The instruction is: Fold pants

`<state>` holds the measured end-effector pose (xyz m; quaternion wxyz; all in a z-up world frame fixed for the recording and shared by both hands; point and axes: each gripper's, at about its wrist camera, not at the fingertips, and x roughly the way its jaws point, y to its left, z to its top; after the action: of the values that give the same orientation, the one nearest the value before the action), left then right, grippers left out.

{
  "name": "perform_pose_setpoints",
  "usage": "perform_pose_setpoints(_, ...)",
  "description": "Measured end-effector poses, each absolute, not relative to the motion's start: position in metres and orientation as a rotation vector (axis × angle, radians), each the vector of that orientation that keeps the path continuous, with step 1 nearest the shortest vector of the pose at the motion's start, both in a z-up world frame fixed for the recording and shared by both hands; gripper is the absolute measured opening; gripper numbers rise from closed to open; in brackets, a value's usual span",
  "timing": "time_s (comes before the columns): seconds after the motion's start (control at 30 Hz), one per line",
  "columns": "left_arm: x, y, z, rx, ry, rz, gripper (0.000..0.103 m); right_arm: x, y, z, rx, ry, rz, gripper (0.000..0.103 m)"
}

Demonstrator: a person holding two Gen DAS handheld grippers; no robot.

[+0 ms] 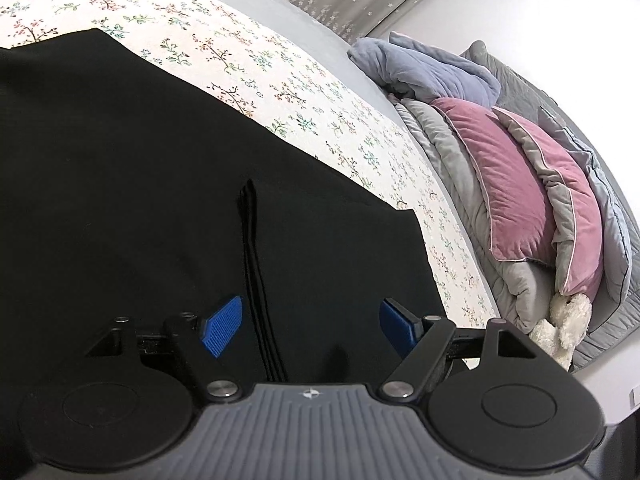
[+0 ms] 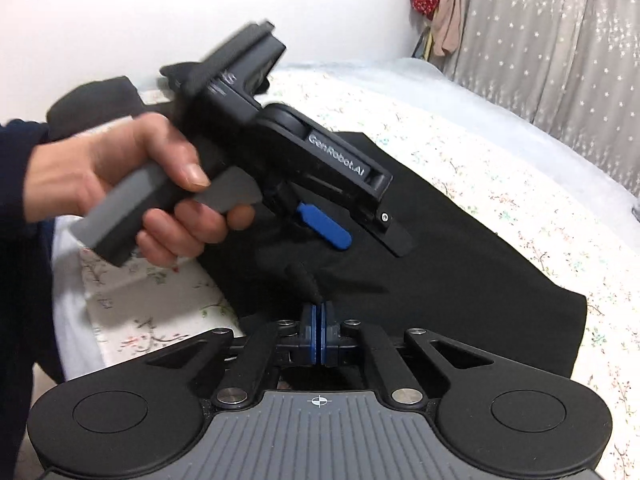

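Between our spread left fingers (image 1: 310,326) lies a pants (image 1: 140,184) seam, unpinched; our right fingers (image 2: 319,334), pressed together, pinch a fabric ridge for folding.

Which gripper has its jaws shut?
The right gripper: its blue pads meet, pinching a tuft of the black pants. The left gripper hangs open over the fabric.

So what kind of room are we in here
Most likely a bedroom: black pants lie spread on a bed with a floral sheet, bedding and a pink pillow are piled at one end, and a star-patterned curtain hangs behind.
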<state>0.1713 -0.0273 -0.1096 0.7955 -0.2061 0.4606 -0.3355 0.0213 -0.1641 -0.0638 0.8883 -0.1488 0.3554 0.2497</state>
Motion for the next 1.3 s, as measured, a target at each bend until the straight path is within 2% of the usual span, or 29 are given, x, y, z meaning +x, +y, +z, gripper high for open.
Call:
perform_pose_setpoints(0.1,0.171,-0.029,-0.110,-0.428,0.987,-0.719,0.079,0.026,-0.154,-0.081,-0.368,0.789,0.514,0.001)
perform_pose_setpoints(0.13,0.171,-0.029,-0.109,-0.424,0.987,-0.718,0.079,0.025,-0.150,-0.088,-0.390,0.793,0.497,0.004)
perform_pose_setpoints(0.17,0.171,-0.030,-0.109,-0.418,0.986,-0.717,0.079,0.024,-0.147,-0.092,-0.405,0.789,0.496,0.010)
perform_pose_setpoints(0.23,0.170,-0.030,-0.108,-0.407,0.981,-0.715,0.079,0.018,-0.142,-0.089,-0.450,0.755,0.511,0.013)
perform_pose_setpoints(0.3,0.170,-0.028,-0.108,-0.404,0.979,-0.715,0.079,0.011,-0.144,-0.081,-0.448,0.723,0.555,0.027)
perform_pose_setpoints(0.37,0.170,-0.027,-0.109,-0.407,0.980,-0.711,0.079,0.007,-0.143,-0.079,-0.445,0.714,0.586,0.056)
perform_pose_setpoints(0.4,0.170,-0.027,-0.109,-0.407,0.982,-0.711,0.079,0.005,-0.142,-0.081,-0.460,0.710,0.595,0.057)
perform_pose_setpoints(0.5,0.169,-0.028,-0.108,-0.399,0.983,-0.703,0.079,0.007,-0.128,-0.094,-0.527,0.725,0.562,0.052)
perform_pose_setpoints(0.53,0.168,-0.027,-0.108,-0.398,0.985,-0.702,0.079,0.010,-0.125,-0.098,-0.534,0.733,0.538,0.046)
perform_pose_setpoints(0.57,0.168,-0.027,-0.108,-0.397,0.986,-0.700,0.079,0.014,-0.125,-0.100,-0.534,0.734,0.512,0.028)
perform_pose_setpoints(0.67,0.167,-0.021,-0.107,-0.429,0.995,-0.675,0.079,0.022,-0.123,-0.095,-0.481,0.743,0.494,0.011)
perform_pose_setpoints(1.0,0.169,-0.005,-0.112,-0.656,1.086,-0.665,0.079,0.032,-0.164,-0.050,-0.142,0.668,0.453,0.010)
perform_pose_setpoints(1.3,0.165,-0.026,-0.113,-0.634,1.086,-0.667,0.079,0.026,-0.145,-0.048,-0.214,0.580,0.389,0.010)
